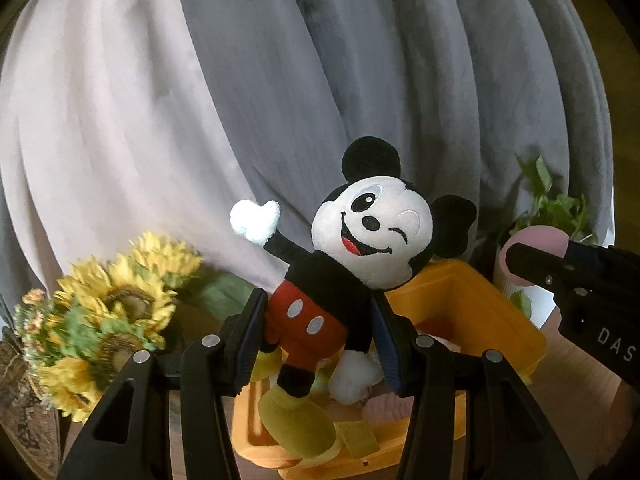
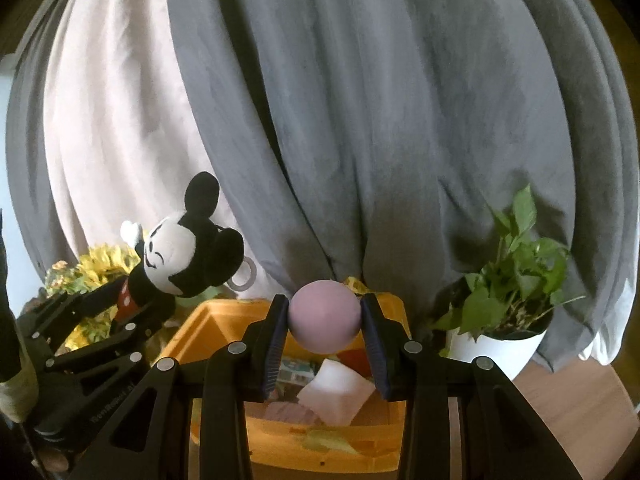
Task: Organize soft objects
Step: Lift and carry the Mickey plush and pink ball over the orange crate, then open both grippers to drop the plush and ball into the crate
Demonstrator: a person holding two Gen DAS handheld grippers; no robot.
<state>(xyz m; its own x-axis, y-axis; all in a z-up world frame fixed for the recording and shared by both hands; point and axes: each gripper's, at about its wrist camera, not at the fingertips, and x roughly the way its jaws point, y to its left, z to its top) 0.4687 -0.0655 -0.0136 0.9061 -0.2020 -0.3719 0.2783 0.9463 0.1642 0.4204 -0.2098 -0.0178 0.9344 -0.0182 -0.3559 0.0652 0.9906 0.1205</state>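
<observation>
Two hand-held grippers, each clamped on a soft object above an open orange plastic bin (image 2: 208, 322). Left hand-held gripper (image 1: 318, 326): pads pressed on the red-shorted waist of a black, white and red mouse plush doll (image 1: 360, 248), head tilted toward 1 o'clock. Right hand-held gripper (image 2: 324, 340): pads closed on a pale pink foam ball (image 2: 323, 315). White foam block (image 2: 338, 394) inside the bin; yellow artificial sunflowers (image 1: 116, 300) at 9 o'clock; green potted plant (image 2: 516, 280) at 3 o'clock of the bin; grey curtain (image 2: 360, 120) behind
</observation>
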